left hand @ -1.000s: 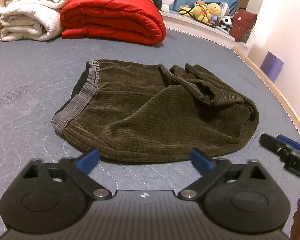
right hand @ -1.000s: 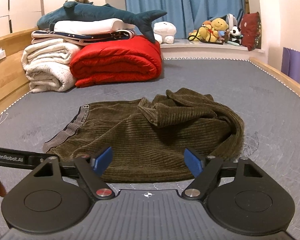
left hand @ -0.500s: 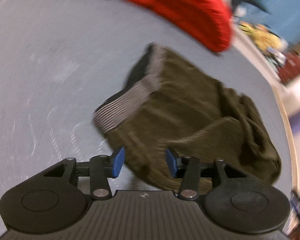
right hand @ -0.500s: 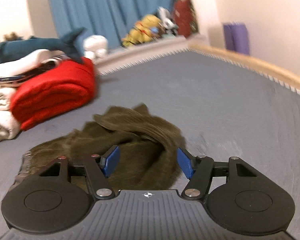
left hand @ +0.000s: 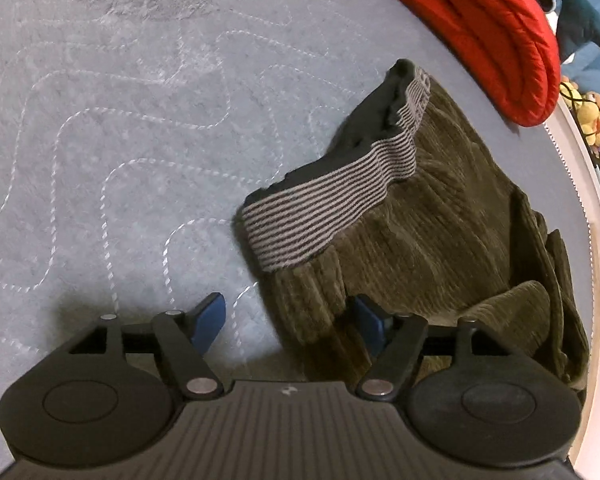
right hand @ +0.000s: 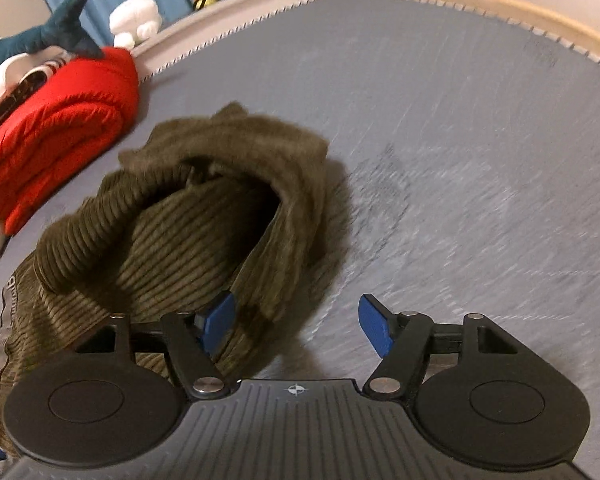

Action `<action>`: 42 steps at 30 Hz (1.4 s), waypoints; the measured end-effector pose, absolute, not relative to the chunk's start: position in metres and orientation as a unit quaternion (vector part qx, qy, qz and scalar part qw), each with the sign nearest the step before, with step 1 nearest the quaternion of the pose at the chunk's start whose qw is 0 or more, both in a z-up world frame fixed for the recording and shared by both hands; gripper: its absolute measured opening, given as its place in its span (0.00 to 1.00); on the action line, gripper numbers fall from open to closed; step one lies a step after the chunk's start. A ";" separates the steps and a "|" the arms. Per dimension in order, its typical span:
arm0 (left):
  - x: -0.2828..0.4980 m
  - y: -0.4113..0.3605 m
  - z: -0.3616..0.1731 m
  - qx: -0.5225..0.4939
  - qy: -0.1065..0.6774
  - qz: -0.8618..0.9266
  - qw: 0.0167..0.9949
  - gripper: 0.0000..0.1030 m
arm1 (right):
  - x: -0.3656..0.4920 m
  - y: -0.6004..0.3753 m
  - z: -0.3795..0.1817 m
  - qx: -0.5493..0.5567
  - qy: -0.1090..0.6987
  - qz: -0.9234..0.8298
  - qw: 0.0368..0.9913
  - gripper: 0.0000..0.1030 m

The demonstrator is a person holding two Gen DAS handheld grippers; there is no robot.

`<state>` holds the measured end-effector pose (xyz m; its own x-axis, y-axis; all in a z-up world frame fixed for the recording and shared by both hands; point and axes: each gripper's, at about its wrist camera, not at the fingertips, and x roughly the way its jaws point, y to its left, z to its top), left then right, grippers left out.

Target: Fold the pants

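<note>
Both your grippers have dropped close over the pants (left hand: 440, 216) on the bed (left hand: 100, 120). Left gripper (left hand: 286, 318), jaws just reopened, straddles the waistband corner; right gripper (right hand: 298, 322), also apart, straddles the blurred leg end, unseen leftward.

Corduroy pants (left hand: 440, 216) lie crumpled on the bed (left hand: 100, 140), waistband (left hand: 332, 208) toward the left-wrist view's left, bunched legs (right hand: 220, 184) at the other end. Folded quilt (left hand: 480, 20) sits behind the pants, plush shark (right hand: 40, 36) on top of the stack. Stuffed toys (left hand: 592, 116) line the ledge beyond the bed's edge.
</note>
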<state>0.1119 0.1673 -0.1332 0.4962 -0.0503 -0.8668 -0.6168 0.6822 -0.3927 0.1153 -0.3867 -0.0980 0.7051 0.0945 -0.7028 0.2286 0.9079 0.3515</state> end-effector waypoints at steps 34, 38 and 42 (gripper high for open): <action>-0.076 0.202 -0.050 -0.294 0.489 0.132 0.810 0.25 | -0.035 -0.349 -0.053 -0.085 0.449 0.287 0.842 0.13; -0.075 0.215 -0.023 -0.273 0.432 0.178 0.841 0.55 | -0.014 -0.364 -0.034 -0.034 0.420 0.260 0.869 0.14; -0.055 0.196 -0.015 -0.236 0.413 0.125 0.871 0.58 | 0.010 -0.378 -0.011 0.056 0.367 0.194 0.908 0.45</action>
